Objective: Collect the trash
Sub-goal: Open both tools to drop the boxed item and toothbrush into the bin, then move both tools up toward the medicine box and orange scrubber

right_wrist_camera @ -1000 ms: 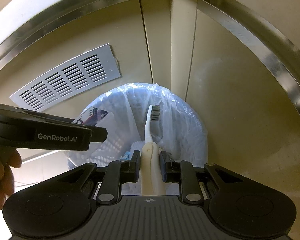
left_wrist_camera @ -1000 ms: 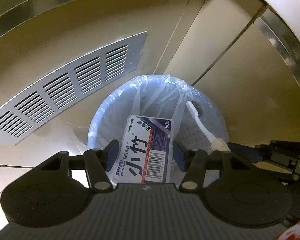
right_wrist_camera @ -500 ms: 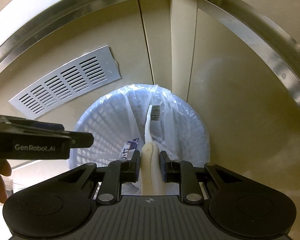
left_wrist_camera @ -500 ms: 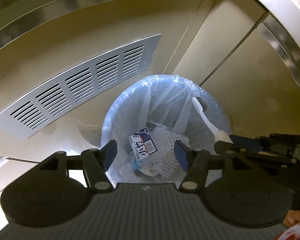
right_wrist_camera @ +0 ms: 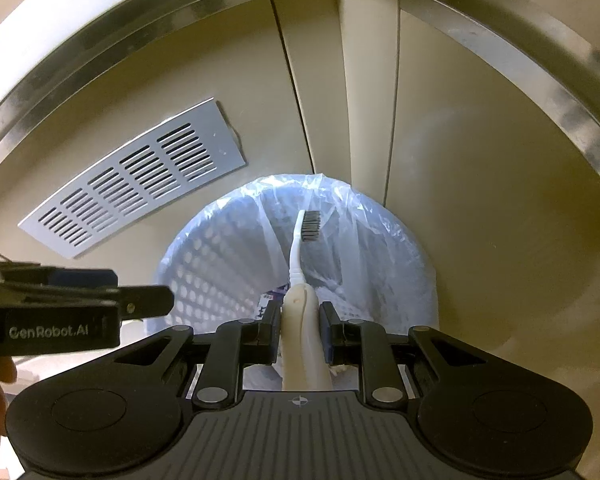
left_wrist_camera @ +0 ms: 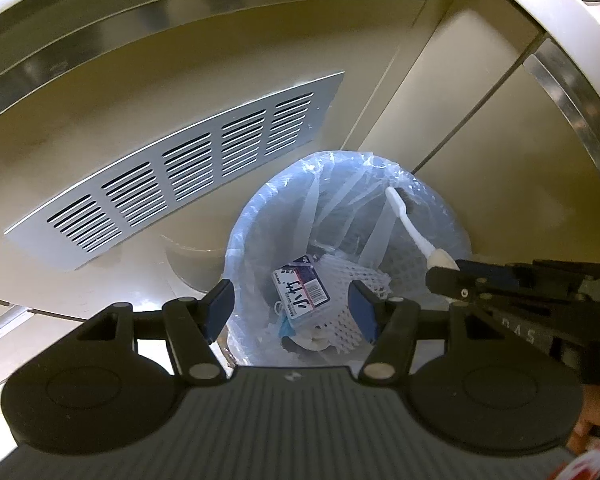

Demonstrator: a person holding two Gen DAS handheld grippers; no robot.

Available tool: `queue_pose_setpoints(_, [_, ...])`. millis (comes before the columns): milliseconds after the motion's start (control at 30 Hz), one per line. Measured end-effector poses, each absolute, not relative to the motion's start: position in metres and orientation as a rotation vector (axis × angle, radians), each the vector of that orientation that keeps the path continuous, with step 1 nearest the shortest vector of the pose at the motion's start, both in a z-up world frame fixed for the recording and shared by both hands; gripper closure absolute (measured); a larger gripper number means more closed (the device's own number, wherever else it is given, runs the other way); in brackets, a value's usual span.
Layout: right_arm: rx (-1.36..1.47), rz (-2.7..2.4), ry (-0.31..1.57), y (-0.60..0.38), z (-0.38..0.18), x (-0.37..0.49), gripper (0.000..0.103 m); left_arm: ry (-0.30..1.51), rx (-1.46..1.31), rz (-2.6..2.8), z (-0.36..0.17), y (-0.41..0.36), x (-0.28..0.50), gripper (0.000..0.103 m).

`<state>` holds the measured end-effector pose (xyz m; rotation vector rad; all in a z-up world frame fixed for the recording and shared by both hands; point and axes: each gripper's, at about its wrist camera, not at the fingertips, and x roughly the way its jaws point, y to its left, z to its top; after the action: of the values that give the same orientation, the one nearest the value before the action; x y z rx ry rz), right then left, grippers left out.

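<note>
The left gripper (left_wrist_camera: 291, 311) hangs with fingers apart above the bin (left_wrist_camera: 452, 236), where a box (left_wrist_camera: 302, 292) lies; the right gripper (right_wrist_camera: 300, 330) clamps a toothbrush (right_wrist_camera: 302, 320).

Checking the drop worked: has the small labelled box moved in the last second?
Yes. The box has left the open left gripper and fallen into the bin.

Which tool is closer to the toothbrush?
Right. The right tool is clamped on the toothbrush handle; the left tool hangs open beside it, above the bin.
</note>
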<state>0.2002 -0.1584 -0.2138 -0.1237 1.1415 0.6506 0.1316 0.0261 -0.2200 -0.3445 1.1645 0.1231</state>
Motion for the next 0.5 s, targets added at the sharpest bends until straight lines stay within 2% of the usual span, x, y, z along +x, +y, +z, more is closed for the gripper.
queue_pose_setpoints(100, [-0.1, 0.642, 1.119, -0.159, -0.214, 0.202, 0.081, 1.164, -0.347, 0.125, -0.22, 0.028, 0.13, 0.044])
queue_pose_setpoints(133, [-0.1, 0.639, 1.119, -0.159, -0.214, 0.203, 0.078, 1.163, -0.348, 0.124, -0.219, 0.029, 0.129, 0.044])
queue_pose_setpoints(200, [-0.096, 0.64, 1.123, -0.16, -0.214, 0.202, 0.059, 1.162, -0.349, 0.123, -0.219, 0.03, 0.128, 0.044])
queue_pose_setpoints(233, [-0.098, 0.64, 1.123, -0.161, -0.213, 0.201, 0.057, 1.161, -0.349, 0.123, -0.218, 0.031, 0.127, 0.044])
queue_pose_setpoints(500, [-0.126, 0.633, 1.137, -0.163, -0.204, 0.188, 0.055, 1.144, -0.348, 0.113, -0.206, 0.035, 0.121, 0.044])
